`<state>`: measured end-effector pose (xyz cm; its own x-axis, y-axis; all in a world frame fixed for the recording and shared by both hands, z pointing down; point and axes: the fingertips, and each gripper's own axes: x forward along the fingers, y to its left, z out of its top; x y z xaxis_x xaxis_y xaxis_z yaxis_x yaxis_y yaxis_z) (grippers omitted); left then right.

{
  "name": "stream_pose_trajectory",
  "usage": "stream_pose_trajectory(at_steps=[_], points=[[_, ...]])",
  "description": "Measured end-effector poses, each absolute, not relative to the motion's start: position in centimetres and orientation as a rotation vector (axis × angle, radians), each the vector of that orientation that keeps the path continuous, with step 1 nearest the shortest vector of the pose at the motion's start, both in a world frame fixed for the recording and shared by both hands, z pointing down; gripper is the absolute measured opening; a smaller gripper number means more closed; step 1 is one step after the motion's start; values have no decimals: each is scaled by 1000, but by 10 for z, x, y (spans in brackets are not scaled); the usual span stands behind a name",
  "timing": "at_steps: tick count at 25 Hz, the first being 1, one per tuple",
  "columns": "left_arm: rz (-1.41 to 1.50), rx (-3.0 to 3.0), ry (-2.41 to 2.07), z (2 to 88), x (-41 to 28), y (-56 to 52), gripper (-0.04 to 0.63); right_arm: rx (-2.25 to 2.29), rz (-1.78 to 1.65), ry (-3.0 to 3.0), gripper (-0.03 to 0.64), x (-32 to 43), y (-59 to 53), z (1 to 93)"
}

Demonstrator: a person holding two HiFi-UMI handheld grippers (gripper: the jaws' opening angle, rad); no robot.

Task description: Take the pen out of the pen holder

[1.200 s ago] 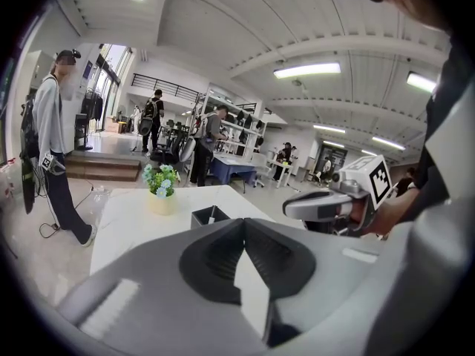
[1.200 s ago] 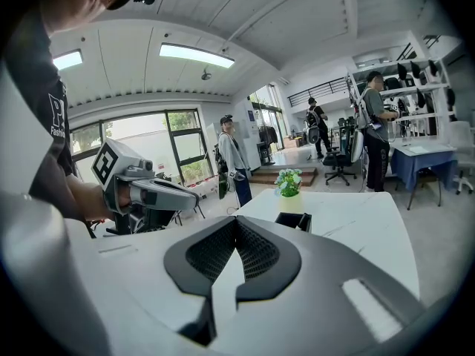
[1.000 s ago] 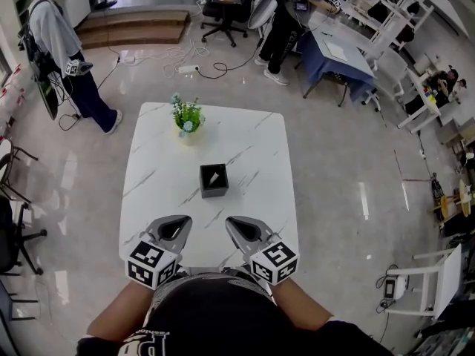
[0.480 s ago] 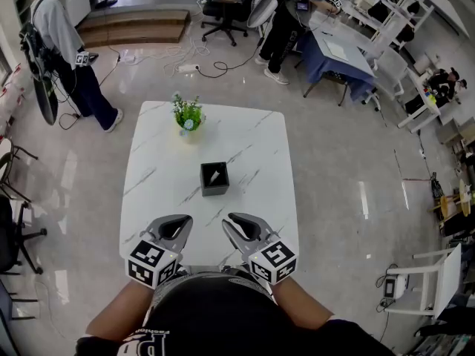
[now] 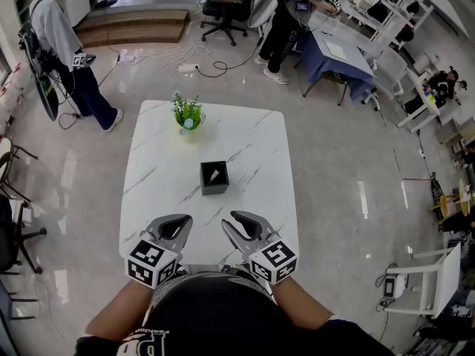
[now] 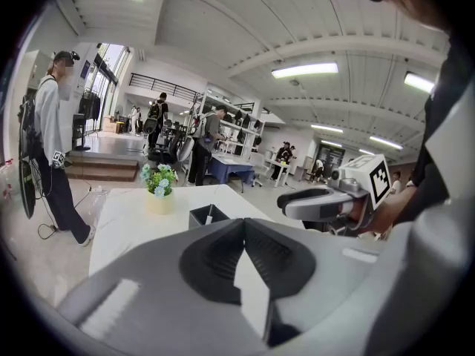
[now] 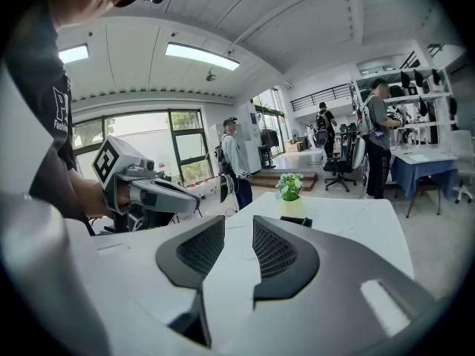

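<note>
Approach stage. Left gripper (image 5: pixel 182 219) closed tip to tip, empty; right gripper (image 5: pixel 228 219) narrowly parted, empty. Pen (image 5: pixel 215 174) inside black pen holder (image 5: pixel 214 188), mid-table (image 5: pixel 159 162), well ahead. Best practice: widen right jaws, descend over pen, lift straight up.

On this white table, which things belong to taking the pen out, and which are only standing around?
For the job:
pen
pen holder
left hand-held gripper
right hand-held gripper

Only standing around:
flower pot
office chair
</note>
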<state>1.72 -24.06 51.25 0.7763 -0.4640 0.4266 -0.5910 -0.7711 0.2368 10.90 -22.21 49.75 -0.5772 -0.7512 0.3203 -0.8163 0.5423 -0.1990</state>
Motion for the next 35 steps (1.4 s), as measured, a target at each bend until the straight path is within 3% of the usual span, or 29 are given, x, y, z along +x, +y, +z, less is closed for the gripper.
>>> stream_pose_trajectory(at_steps=[19,35], points=[[501,2561,-895,520,-3,-248,57,1411,447,-2426,92,160,-280,539],[465,2482,-1022,530,-32,-252,57,1316,460,-2306,92,161,-360,598]])
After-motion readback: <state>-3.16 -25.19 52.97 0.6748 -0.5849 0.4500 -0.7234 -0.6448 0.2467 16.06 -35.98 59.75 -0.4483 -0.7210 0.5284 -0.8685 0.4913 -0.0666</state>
